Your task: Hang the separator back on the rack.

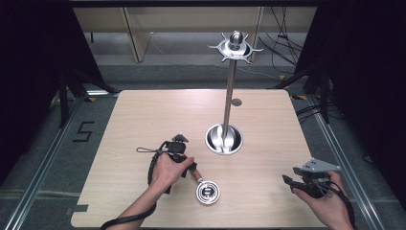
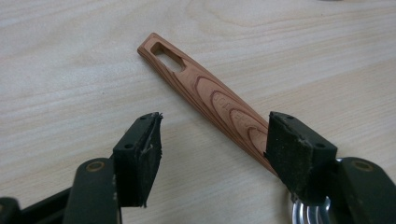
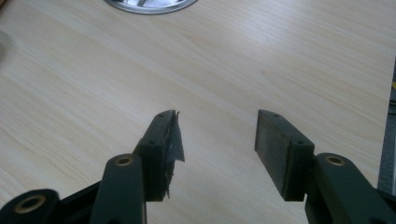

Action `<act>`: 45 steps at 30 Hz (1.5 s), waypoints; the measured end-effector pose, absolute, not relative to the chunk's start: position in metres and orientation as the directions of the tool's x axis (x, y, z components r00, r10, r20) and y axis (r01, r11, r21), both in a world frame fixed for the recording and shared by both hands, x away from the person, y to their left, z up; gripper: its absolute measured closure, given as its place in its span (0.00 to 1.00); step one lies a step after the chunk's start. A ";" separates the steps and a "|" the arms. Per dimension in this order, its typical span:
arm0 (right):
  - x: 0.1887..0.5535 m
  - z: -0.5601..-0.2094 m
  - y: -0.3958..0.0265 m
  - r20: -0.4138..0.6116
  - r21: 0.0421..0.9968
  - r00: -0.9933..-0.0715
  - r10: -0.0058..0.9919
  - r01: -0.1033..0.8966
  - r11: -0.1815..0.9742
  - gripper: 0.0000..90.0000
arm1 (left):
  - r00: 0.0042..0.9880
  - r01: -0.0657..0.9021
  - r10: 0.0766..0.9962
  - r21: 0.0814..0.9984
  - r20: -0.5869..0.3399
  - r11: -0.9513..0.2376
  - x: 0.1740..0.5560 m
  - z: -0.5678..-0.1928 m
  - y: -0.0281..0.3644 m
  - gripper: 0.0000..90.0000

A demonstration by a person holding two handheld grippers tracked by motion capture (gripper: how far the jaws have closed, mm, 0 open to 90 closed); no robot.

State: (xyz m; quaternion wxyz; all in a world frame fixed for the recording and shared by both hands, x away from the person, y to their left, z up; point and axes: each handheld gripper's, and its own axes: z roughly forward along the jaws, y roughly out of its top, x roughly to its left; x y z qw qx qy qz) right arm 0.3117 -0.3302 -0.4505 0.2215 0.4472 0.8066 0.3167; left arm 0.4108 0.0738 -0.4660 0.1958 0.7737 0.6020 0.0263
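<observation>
The left claw (image 2: 212,135) is spread wide, and the wooden handle (image 2: 205,93) lies between its pads, not pinched. The handle belongs to a small metal strainer (image 1: 207,192) lying flat on the table (image 1: 143,120), near the front, left of the middle. It looks light and stiff; the shiny bowl may be slippery, so the wood is the best place to grab. The bowl is mostly cut off in the left gripper view. The right claw (image 3: 217,140) is spread too, holding nothing.
</observation>
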 end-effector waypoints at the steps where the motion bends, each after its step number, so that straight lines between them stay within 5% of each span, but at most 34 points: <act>1: 0.312 -0.451 -0.330 -0.074 0.709 -0.502 0.862 0.581 0.399 0.55 | 0.274 0.921 0.942 0.335 -0.195 -0.199 0.411 -0.466 0.074 0.38; 19: 0.314 -0.454 -0.331 -0.076 0.685 -0.522 0.850 0.592 0.425 0.54 | 0.276 0.930 0.950 0.290 -0.143 -0.227 0.424 -0.483 0.056 0.38; 25: 0.314 -0.454 -0.331 -0.083 0.685 -0.525 0.847 0.587 0.430 0.54 | 0.387 0.889 0.921 0.276 -0.029 -0.365 0.422 -0.482 0.055 0.59; 31: 0.314 -0.454 -0.329 -0.064 0.688 -0.516 0.854 0.597 0.412 0.54 | 0.449 0.868 0.893 0.244 -0.013 -0.433 0.418 -0.478 0.057 0.75; 45: 0.312 -0.454 -0.328 -0.041 0.673 -0.505 0.862 0.624 0.397 0.54 | 0.477 0.859 0.878 0.237 -0.049 -0.453 0.420 -0.479 0.061 0.65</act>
